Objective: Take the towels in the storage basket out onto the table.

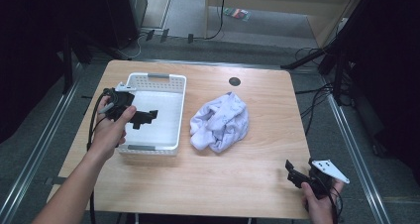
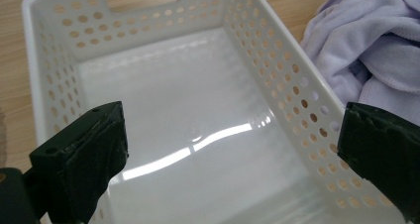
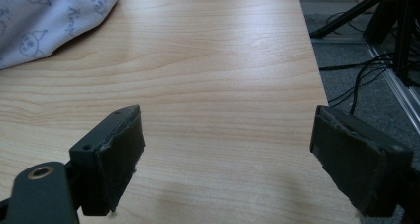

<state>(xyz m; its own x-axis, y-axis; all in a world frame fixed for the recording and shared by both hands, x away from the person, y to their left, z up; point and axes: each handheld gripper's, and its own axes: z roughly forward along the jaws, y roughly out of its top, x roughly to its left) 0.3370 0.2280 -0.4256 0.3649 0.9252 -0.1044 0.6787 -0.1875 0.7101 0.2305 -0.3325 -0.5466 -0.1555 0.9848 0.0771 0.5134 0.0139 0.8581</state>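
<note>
right now the left claw (image 1: 147,118) hangs over the white basket (image 1: 180,105), held by the person's left hand (image 1: 110,130) w/ a black cable trailing down along the forearm. in the left gripper view its jaws stand wide apart w/ nothing between them, looking down at the basket's (image 2: 277,50) glossy floor and hole-punched walls; a grey handle slot sits at the far end. nothing lies in the basket.

the basket sits on the left half of the wooden bench (image 1: 237,179). just beside it on its right, not touching as far as i can tell, is a crumpled pale cloth (image 1: 220,122), approx mid-bench. in the left gripper view the cloth (image 2: 366,50) shows past the basket wall. in the right gripper view a corner of the cloth (image 3: 49,21) shows small printed faces.

the right claw (image 1: 292,170) is at the near right corner of the bench, well apart from the cloth, held in the right hand (image 1: 319,201), w/ a grey three-cornered plate on top. its jaws are also spread wide, holding nothing, over bare wood near the bench edge (image 3: 223,85).

a small dark round spot (image 1: 235,81) sits toward the far side of the bench. cables lie on the floor (image 1: 346,149) to the right.
</note>
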